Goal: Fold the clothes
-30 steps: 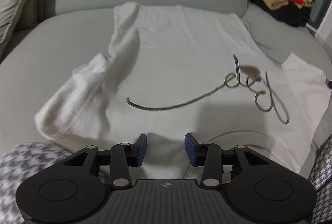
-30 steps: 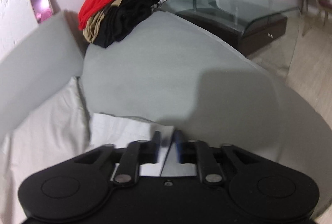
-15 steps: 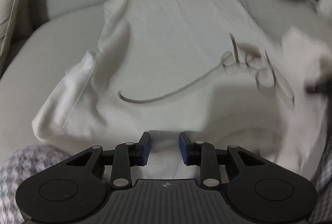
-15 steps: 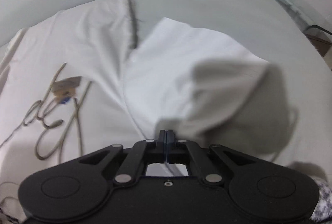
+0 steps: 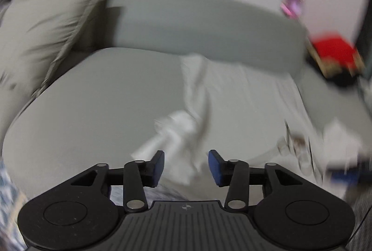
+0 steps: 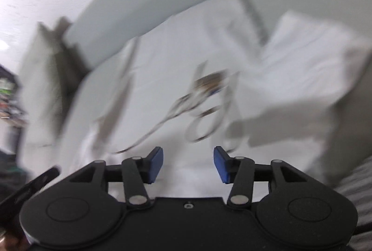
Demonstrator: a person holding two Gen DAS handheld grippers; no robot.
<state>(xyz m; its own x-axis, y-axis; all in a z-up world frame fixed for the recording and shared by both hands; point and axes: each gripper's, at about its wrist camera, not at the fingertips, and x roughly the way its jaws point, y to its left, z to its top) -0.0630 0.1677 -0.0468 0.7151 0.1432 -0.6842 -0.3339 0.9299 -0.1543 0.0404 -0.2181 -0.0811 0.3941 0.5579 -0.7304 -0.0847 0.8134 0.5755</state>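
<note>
on the bed (image 5: 97, 93): one white shirt (image 6: 176, 46)

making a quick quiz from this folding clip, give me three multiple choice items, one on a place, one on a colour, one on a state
1. Where does the white garment lie?
A. on the grey couch
B. on a glass table
C. on the floor

2. What colour tops the clothes pile?
A. green
B. red
C. blue

3. How are the right tongs?
A. clamped on a sleeve
B. gripping the cord
C. apart, gripping nothing

Answers:
1 A, it is spread over the grey seat.
2 B, a red piece sits on top.
3 C, the blue pads stand apart and are opening, nothing pinched between them.
</note>
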